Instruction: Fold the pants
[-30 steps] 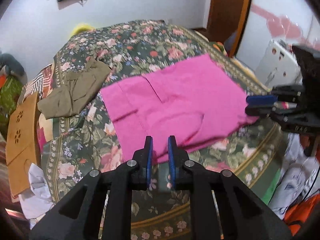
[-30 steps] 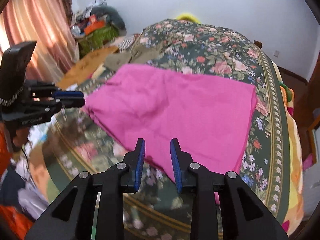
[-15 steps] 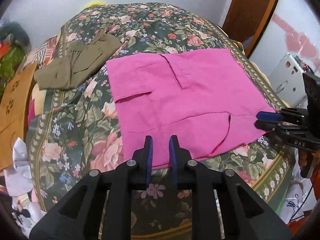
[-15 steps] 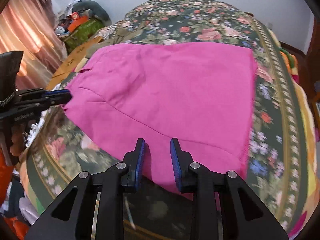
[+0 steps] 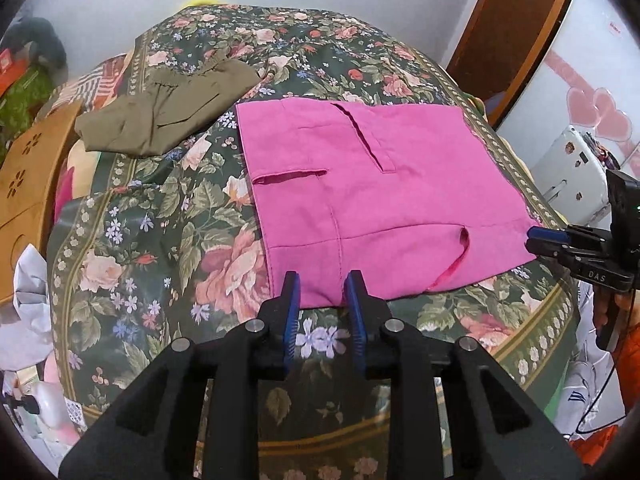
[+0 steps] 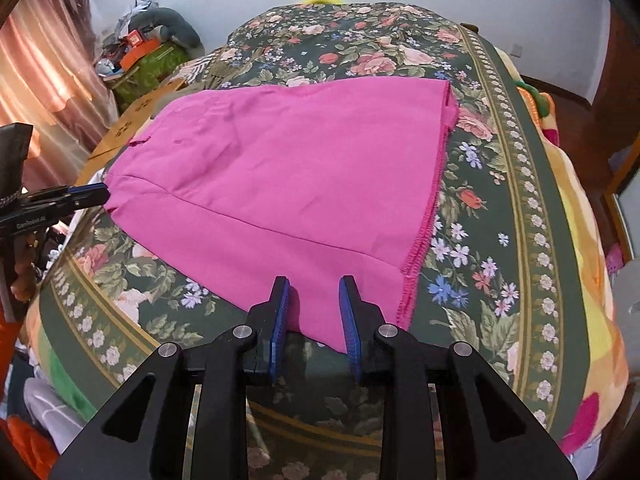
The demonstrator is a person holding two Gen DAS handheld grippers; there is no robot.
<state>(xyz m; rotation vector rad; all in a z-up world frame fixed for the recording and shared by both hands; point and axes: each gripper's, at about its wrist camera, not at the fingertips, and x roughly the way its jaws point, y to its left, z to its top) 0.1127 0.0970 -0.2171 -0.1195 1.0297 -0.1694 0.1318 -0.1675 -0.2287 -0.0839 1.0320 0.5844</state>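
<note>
Pink pants (image 5: 360,184) lie flat, folded into a wide rectangle, on the floral bedspread (image 5: 160,220); they also show in the right wrist view (image 6: 296,176). My left gripper (image 5: 322,284) is open, its fingers astride the near edge of the pants by the waist corner, holding nothing. My right gripper (image 6: 314,288) is open at the near edge of the pants close to the hem corner, with nothing between its fingers. Each gripper shows from the side in the other's view, the right (image 5: 536,238) and the left (image 6: 102,194), at opposite near corners of the pants.
Olive-green pants (image 5: 168,112) lie crumpled at the far left of the bed. A wooden board (image 5: 28,172) leans at the bed's left edge. Clutter and bags (image 6: 144,48) pile by the curtain. A white appliance (image 5: 576,176) and a door stand to the right.
Both grippers have moved down and forward to the near edge of the pants. The pants went from lifted and draped to lying flat. Both sets of jaws have widened.
</note>
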